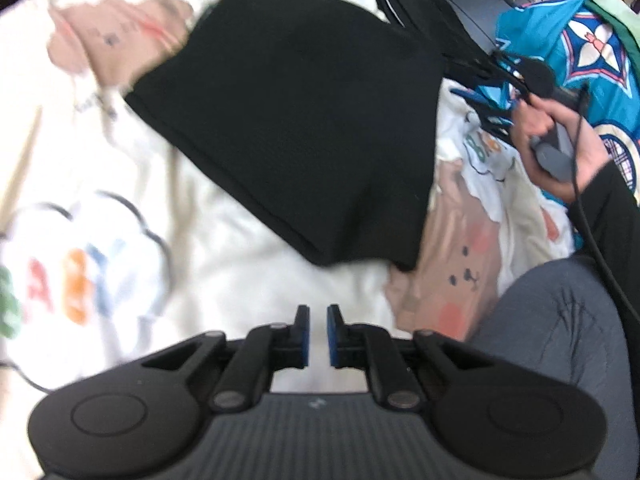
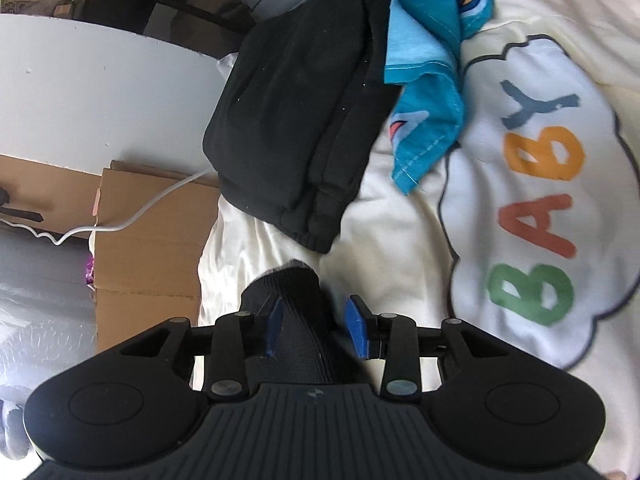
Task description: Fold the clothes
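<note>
A folded black garment point(image 1: 296, 120) lies at the centre on a cream printed blanket point(image 1: 248, 248). The left tongs point(image 1: 318, 334), at six o'clock, stand nearly closed, empty. At three o'clock a hand point(image 1: 560, 140) grips a handle.

Bright, even daylight in both views, washing the cream bedsheet point(image 1: 248, 248) close to white. Heavy motion blur across the left wrist view, worst at its left edge. Sharper in the right wrist view, with fisheye bending at the borders and the black garment point(image 2: 292, 120) nearly detail-free.
</note>
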A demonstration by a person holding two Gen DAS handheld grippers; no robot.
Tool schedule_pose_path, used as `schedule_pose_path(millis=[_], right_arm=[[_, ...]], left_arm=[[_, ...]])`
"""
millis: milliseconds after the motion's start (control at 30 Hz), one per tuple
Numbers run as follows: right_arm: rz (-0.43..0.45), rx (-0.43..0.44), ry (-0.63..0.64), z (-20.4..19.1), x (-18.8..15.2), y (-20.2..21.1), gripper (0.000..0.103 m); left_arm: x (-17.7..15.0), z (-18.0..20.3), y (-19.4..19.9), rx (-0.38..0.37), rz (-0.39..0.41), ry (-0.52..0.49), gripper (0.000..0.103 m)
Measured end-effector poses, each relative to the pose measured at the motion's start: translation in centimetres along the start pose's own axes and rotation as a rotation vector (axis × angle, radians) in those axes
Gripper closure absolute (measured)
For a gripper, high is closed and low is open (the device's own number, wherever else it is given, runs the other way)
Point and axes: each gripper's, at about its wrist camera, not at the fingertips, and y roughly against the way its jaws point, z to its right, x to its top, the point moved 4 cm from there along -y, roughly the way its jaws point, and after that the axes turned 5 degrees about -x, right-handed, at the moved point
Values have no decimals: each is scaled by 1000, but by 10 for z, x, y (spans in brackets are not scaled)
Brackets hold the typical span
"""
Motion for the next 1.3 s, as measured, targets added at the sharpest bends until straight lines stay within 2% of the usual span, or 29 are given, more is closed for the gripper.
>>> schedule_pose_path(millis=[67,167,267,333,500,700,933,1033,1300], right_arm=[[-7,-2,13,0,-4,5,63],[-13,-2,39,0,-9,14,59],[-30,0,53,3,-18,24,53],[-55,4,41,9,-26,31,53],[-93,1,68,13,-52,47,47],[-73,-12,150,2,-61,53,41],[-79,-39,166,-2,-52,33,41],[-101,-43,181,-7,-49,20,41],[-124,-86,255,-17,-45,-5,41]], left_arm=[[9,-6,9,33,3,-5,87],[27,-11,22,76,26,-13,82],[48,-14,35,96,71,-19,72],[63,-14,41,101,102,-16,68],[103,-11,48,92,173,8,63],[141,-7,52,85,242,21,58],[188,-11,35,113,269,33,56],[206,-14,21,123,263,22,47],[237,-26,-26,123,226,-9,41]])
